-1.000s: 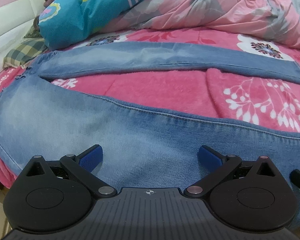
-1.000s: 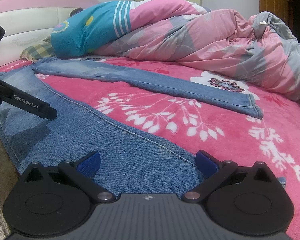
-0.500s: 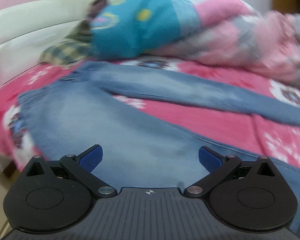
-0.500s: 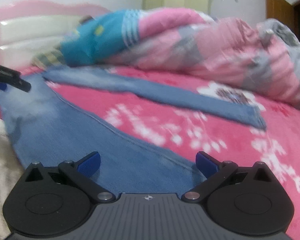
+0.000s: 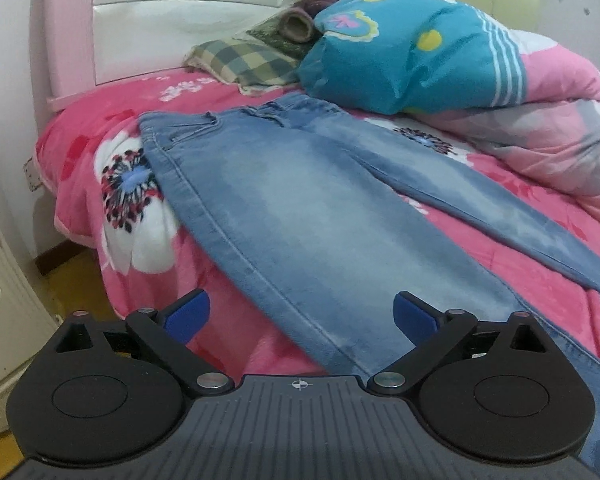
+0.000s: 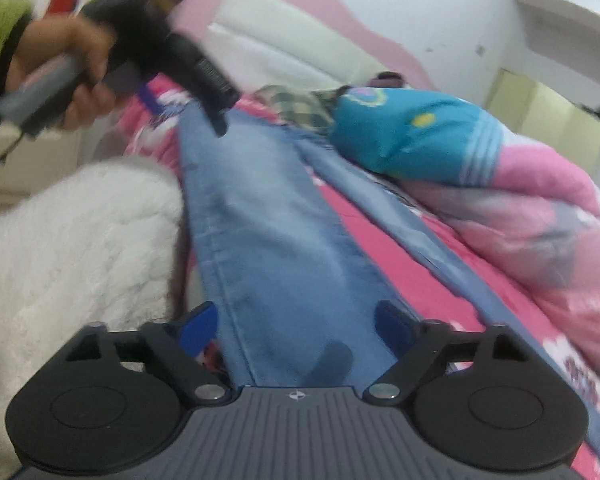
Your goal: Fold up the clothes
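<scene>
Faded light-blue denim jeans [image 5: 300, 216] lie flat on the pink floral bed cover [image 5: 128, 200], waistband toward 11 o'clock beside the teal patterned pillow [image 5: 412, 52], legs spreading toward 4 o'clock. Left gripper [image 5: 300, 316] — blue pads wide apart, holding nothing — hovers over the near leg; a second ago it faced mid-leg, and it has since swung toward the waistband. Right gripper [image 6: 296, 326], likewise spread and empty, now views along the leg — the frame is blurred — with the person's hand [image 6: 72, 72] at 10 o'clock.

A pink floral bedspread [image 5: 204, 272] carries a rumpled quilt [image 5: 440, 52] and checked pillow [image 5: 240, 60].
</scene>
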`<state>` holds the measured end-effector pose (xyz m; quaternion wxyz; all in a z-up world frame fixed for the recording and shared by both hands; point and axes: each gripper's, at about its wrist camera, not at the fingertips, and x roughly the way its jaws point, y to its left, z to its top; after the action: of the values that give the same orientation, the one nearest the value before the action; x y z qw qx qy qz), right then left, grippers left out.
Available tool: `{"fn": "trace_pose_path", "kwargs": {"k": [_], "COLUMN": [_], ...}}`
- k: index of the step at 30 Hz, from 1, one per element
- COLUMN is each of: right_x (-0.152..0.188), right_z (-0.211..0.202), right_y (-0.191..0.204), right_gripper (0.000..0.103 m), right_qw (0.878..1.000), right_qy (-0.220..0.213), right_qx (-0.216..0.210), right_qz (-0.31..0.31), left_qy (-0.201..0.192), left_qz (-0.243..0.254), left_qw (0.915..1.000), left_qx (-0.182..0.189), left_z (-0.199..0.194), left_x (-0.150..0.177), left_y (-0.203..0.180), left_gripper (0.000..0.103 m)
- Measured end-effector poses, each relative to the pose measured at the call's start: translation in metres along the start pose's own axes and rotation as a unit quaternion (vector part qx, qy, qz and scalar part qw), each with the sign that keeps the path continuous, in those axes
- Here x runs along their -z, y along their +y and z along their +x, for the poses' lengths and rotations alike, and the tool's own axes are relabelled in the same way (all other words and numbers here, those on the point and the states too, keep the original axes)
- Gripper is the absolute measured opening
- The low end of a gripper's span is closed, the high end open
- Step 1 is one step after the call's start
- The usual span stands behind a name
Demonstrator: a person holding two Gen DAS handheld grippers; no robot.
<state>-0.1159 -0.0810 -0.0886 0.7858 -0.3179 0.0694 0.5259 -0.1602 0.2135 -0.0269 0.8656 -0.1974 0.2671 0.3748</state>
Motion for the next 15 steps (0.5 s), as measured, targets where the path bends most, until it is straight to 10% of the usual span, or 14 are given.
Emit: {"fn": "trace_pose_path", "kwargs": {"k": [15], "right_x": [0.001], "right_z": [0.036], "right_y": [0.04], "right_gripper": [0.048], "right_qw": [0.99], "right_qy": [0.023], "right_qx": [0.009], "right_qz": [-0.136], "left_qy": [0.015], "left_qz": [-0.073], "left_qw": [0.9972], "left_qx": [0.002], "left_z": [0.013], "left_x": [0.007], "left_y": [0.045], "left_gripper": [0.068]}}
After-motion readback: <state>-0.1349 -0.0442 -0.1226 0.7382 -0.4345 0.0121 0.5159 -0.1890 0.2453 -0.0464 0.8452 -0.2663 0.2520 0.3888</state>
